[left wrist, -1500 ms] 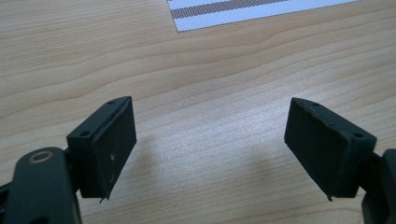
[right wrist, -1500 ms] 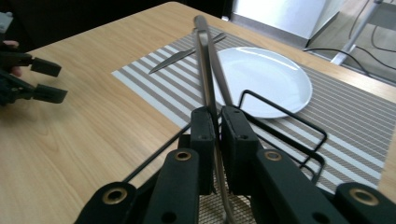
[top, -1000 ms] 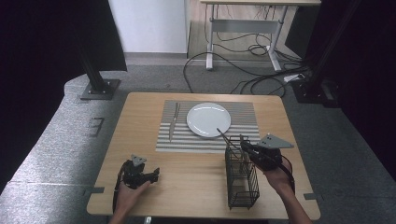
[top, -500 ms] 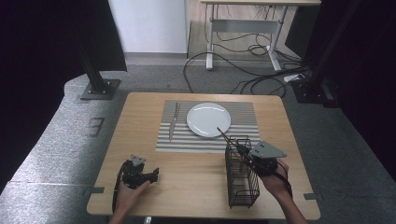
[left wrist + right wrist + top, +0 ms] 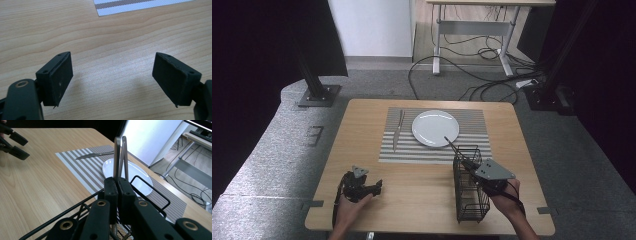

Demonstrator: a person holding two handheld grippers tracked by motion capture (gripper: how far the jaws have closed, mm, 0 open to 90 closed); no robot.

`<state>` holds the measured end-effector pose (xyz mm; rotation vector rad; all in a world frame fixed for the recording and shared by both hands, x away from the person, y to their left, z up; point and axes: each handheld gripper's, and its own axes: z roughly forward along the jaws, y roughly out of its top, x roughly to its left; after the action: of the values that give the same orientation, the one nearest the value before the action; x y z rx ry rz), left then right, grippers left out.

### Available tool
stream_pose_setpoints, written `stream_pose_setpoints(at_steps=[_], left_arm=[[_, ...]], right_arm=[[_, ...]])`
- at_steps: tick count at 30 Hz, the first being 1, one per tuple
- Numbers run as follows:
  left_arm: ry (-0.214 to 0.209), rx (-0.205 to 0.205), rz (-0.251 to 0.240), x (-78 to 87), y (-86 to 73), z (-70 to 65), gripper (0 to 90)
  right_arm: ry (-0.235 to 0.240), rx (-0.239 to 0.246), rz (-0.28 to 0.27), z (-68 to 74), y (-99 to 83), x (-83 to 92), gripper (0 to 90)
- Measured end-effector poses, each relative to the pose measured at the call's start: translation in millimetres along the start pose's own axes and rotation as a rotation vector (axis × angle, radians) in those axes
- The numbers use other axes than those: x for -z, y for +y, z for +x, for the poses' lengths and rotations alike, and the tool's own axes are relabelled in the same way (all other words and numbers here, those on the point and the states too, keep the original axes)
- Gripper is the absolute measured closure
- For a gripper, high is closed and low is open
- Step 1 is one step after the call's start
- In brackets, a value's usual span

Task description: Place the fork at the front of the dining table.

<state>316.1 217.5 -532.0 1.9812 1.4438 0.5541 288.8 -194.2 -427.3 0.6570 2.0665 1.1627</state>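
Note:
A black wire basket [image 5: 469, 200] stands near the table's front right. My right gripper [image 5: 469, 164] is at its top rim, shut on slim metal cutlery [image 5: 451, 146] that sticks up out of the basket and slants toward the plate. In the right gripper view the jaws [image 5: 117, 181] pinch the cutlery handles [image 5: 120, 155] above the basket rim [image 5: 150, 187]. My left gripper [image 5: 377, 187] rests low over the front left of the table, open, with bare wood between its pads [image 5: 60, 77].
A white plate [image 5: 435, 128] lies on a striped placemat [image 5: 472, 125] at the table's middle, with a knife [image 5: 398, 130] on the mat to its left. A desk frame and cables are on the floor beyond the table.
My right gripper has drawn back toward the near edge and lower over the basket, still holding the cutlery. The left gripper has not moved.

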Motion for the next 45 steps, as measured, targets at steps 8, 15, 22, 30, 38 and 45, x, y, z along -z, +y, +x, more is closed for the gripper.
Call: stream_pose_setpoints(at_steps=[8,15,22,30,38,45], left_arm=[[0.000,0.000,0.000,0.1,0.1,0.2,16.8],[0.001,-0.001,-0.001,-0.2,0.6,0.0,16.9],[0.001,-0.001,-0.002,0.0,0.6,0.2,16.9],[0.002,-0.001,-0.004,0.5,0.6,0.0,16.8],[0.002,-0.003,-0.002,0.1,0.8,0.1,16.9],[0.003,-0.002,-0.003,0.6,0.7,0.7,16.9]], right_arm=[[0.008,0.002,0.004,-0.6,-0.3,4.3,87.0],[0.010,-0.035,-0.015,-6.5,-3.7,6.9,87.0],[0.009,0.005,-0.035,-1.3,-6.9,11.0,87.0],[0.007,0.039,-0.037,4.0,-7.5,14.0,87.1],[-0.022,0.009,-0.064,2.0,-12.3,17.1,86.9],[-0.028,0.004,-0.086,2.3,-12.1,19.8,86.9]])
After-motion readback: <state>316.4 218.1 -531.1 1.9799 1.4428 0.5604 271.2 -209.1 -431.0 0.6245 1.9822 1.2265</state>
